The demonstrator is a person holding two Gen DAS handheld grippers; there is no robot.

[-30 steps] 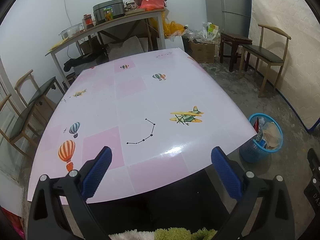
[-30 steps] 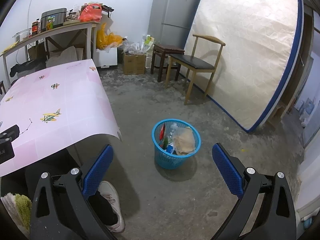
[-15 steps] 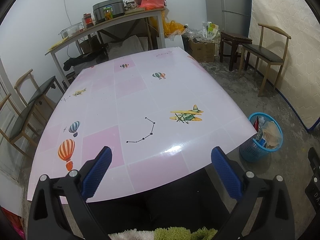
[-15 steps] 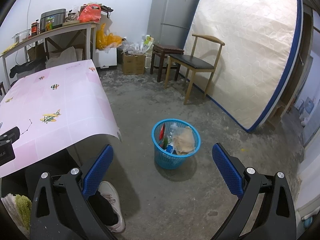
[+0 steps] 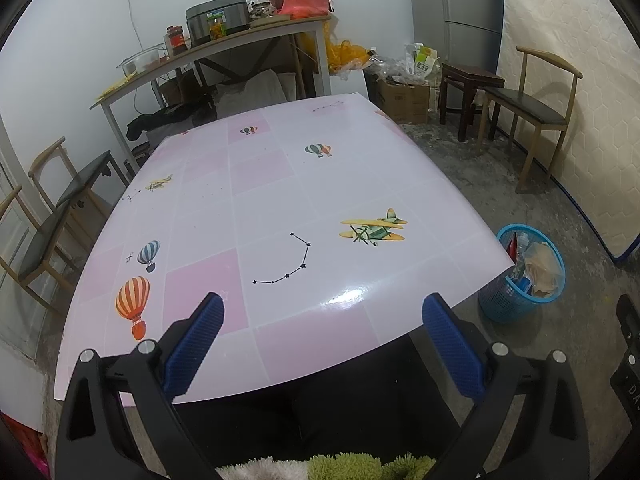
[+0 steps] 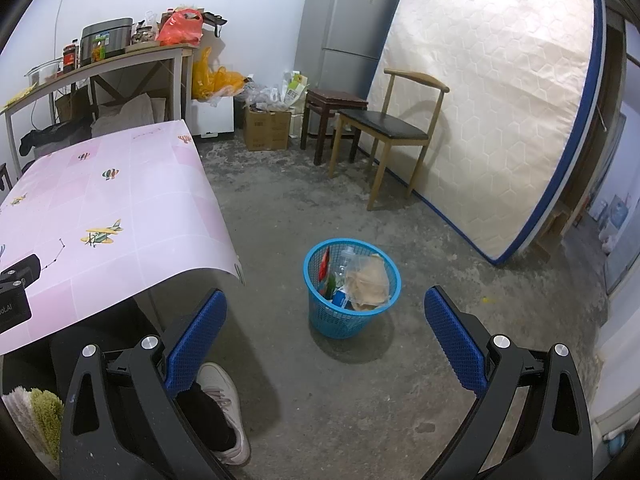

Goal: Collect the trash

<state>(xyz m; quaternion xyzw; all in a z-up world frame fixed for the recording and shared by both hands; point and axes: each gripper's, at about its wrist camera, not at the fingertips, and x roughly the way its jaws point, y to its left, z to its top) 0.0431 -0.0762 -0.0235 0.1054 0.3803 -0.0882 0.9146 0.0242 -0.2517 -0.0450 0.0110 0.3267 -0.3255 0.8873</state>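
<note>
Two grippers are in my hands, both empty. My left gripper [image 5: 322,344] is held over the near edge of the table [image 5: 280,184], its blue pads spread wide with nothing between them. The pink tablecloth beneath, printed with balloons and an aeroplane, carries no loose item that I can see. Right of the table, on the concrete floor, stands the blue mesh basket [image 6: 352,316], upright and apart from the table corner. It holds the trash [image 6: 366,284]: a crumpled tan wrapper on top, a clear bottle, something red and something blue, though the smaller pieces are hard to identify at this distance. My right gripper [image 6: 326,340] faces the basket from above and short of it, fingers likewise parted and holding nothing. My shoe [image 6: 224,412] shows below its left finger.
</note>
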